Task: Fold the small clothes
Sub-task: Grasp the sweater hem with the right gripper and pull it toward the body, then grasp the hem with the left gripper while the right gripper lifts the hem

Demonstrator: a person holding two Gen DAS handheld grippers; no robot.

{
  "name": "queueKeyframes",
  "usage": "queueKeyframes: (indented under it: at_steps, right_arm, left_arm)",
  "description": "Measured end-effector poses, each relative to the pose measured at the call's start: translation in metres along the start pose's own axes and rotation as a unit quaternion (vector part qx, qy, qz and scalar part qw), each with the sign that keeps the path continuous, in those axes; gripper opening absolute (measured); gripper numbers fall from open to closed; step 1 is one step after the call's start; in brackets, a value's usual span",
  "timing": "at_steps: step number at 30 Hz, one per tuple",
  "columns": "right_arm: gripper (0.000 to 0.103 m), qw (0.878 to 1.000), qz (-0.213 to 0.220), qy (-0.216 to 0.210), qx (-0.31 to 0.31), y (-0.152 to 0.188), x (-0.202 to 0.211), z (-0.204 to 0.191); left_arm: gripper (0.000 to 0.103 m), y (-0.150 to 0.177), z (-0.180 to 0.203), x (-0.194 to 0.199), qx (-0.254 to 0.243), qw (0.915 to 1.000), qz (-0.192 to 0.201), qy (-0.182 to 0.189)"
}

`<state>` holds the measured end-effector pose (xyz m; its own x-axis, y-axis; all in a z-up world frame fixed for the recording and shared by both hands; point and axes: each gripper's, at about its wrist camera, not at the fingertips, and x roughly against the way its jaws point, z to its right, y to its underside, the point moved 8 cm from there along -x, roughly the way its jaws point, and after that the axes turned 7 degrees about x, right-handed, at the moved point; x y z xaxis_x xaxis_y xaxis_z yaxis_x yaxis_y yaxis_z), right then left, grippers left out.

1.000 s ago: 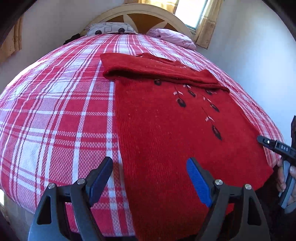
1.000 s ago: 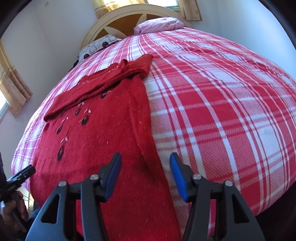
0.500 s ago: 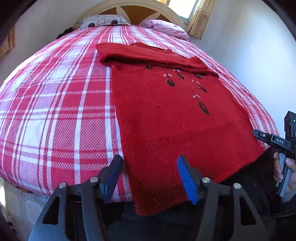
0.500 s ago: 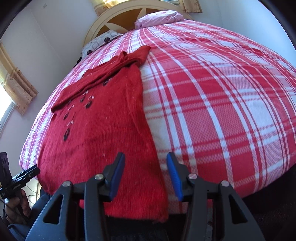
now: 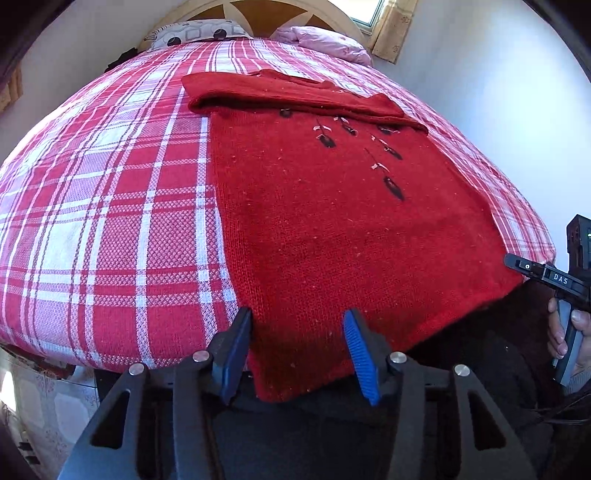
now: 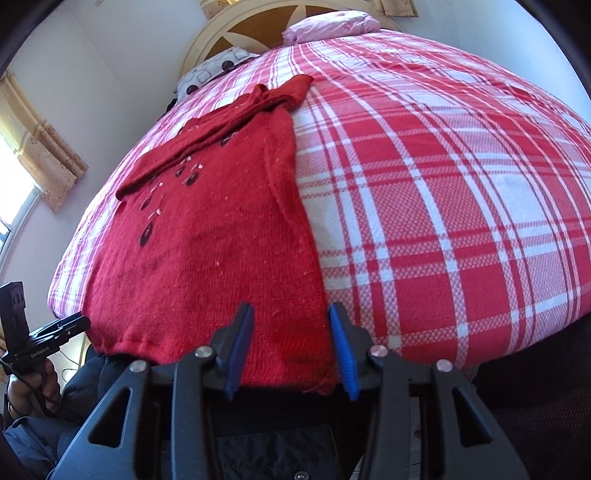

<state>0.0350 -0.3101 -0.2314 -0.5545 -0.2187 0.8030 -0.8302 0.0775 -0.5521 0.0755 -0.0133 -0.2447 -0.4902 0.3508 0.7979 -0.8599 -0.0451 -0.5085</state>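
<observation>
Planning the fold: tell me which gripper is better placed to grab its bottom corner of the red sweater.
Neither clearly. Left gripper and right gripper each straddle a hem corner of the red sweater at the bed's edge, both closing, neither visibly pinching yet.

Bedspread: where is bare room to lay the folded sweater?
The plaid bedspread lies bare from the red sweater across to its far side, up to the pink pillow. A narrower bare strip borders the sweater's other side. The near hem is crowded by both closing grippers.
</observation>
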Motion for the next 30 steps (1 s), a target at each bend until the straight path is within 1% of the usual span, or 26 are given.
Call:
queueKeyframes:
  at_steps: [1, 2, 4, 5, 8, 9, 10, 11, 13, 15, 16, 17, 18, 19, 20, 23, 24, 26, 29, 30]
  right_arm:
    - [0.043, 1.0, 0.0, -0.002, 0.0, 0.0, 0.0, 0.0]
    - [0.042, 1.0, -0.001, -0.003, 0.0, 0.0, 0.0, 0.0]
    - [0.041, 1.0, -0.005, -0.003, 0.005, 0.002, 0.001, -0.001]
    - [0.041, 1.0, -0.006, -0.002, 0.007, 0.003, 0.001, -0.001]
    - [0.039, 1.0, -0.006, -0.002, -0.001, 0.006, 0.003, 0.004]
    - [0.039, 1.0, -0.005, -0.003, -0.002, 0.006, 0.003, 0.004]
    - [0.039, 1.0, -0.006, -0.003, -0.001, 0.006, 0.003, 0.004]
    - [0.039, 1.0, -0.005, -0.001, 0.0, 0.006, 0.003, 0.003]
    - [0.039, 1.0, -0.002, 0.005, 0.01, 0.007, 0.001, 0.001]
    - [0.029, 1.0, -0.002, 0.018, 0.023, 0.008, 0.0, -0.002]
    - [0.019, 0.999, -0.003, 0.02, 0.027, 0.008, 0.0, -0.003]
    - [0.016, 1.0, -0.004, 0.011, 0.022, 0.008, 0.0, -0.003]
    - [0.015, 1.0, -0.004, 0.003, 0.015, 0.009, 0.0, -0.001]
    - [0.013, 1.0, -0.004, -0.002, 0.01, 0.009, 0.001, 0.0]
    - [0.012, 1.0, -0.005, -0.005, 0.007, 0.009, 0.001, 0.001]
    - [0.012, 1.0, -0.007, -0.011, 0.003, 0.01, 0.002, 0.001]
    - [0.012, 1.0, -0.008, -0.012, 0.002, 0.01, 0.002, 0.001]
    - [0.012, 1.0, -0.007, -0.013, 0.001, 0.011, 0.002, 0.001]
    - [0.015, 1.0, -0.006, -0.02, -0.01, 0.01, 0.002, 0.003]
    - [0.016, 0.999, -0.005, -0.03, -0.02, 0.01, 0.002, 0.004]
  left_arm:
    - [0.046, 0.0, -0.001, 0.001, 0.007, 0.9999, -0.001, 0.009]
    - [0.039, -0.001, -0.002, 0.001, 0.013, 0.9998, -0.002, 0.015]
    - [0.037, -0.001, -0.006, 0.002, 0.023, 0.9994, -0.006, 0.024]
    - [0.037, 0.0, -0.006, 0.002, 0.021, 0.9994, -0.01, 0.025]
    - [0.039, 0.001, -0.002, 0.001, 0.008, 0.9998, -0.01, 0.013]
    - [0.041, 0.001, -0.001, 0.0, 0.006, 0.9999, -0.01, 0.012]
    - [0.048, 0.001, 0.0, -0.002, 0.007, 0.9998, -0.009, 0.017]
    - [0.051, 0.001, 0.002, -0.002, 0.008, 0.9997, -0.008, 0.024]
    - [0.051, 0.002, 0.005, -0.004, -0.004, 0.9998, -0.004, 0.021]
    - [0.05, 0.001, 0.005, -0.003, -0.008, 0.9997, 0.0, 0.023]
    - [0.038, 0.001, 0.003, -0.003, -0.011, 0.9997, 0.002, 0.022]
    - [0.013, 0.0, 0.0, -0.002, -0.014, 0.9998, 0.005, 0.014]
    - [0.008, -0.002, -0.004, -0.002, -0.008, 0.9998, 0.007, 0.015]
    - [0.008, -0.003, -0.007, -0.002, 0.009, 0.9993, 0.001, 0.035]
    - [0.008, -0.003, -0.01, -0.002, 0.02, 0.9987, -0.002, 0.047]
    - [0.007, -0.003, -0.009, -0.001, 0.028, 0.9974, -0.004, 0.066]
    - [0.008, -0.001, -0.005, -0.002, 0.021, 0.997, -0.009, 0.074]
    - [0.008, 0.0, 0.001, -0.003, 0.005, 0.9974, -0.011, 0.071]
    - [0.01, -0.002, 0.002, -0.006, 0.009, 0.9974, -0.011, 0.071]
    - [0.01, -0.003, 0.002, -0.006, 0.014, 0.9971, -0.013, 0.073]
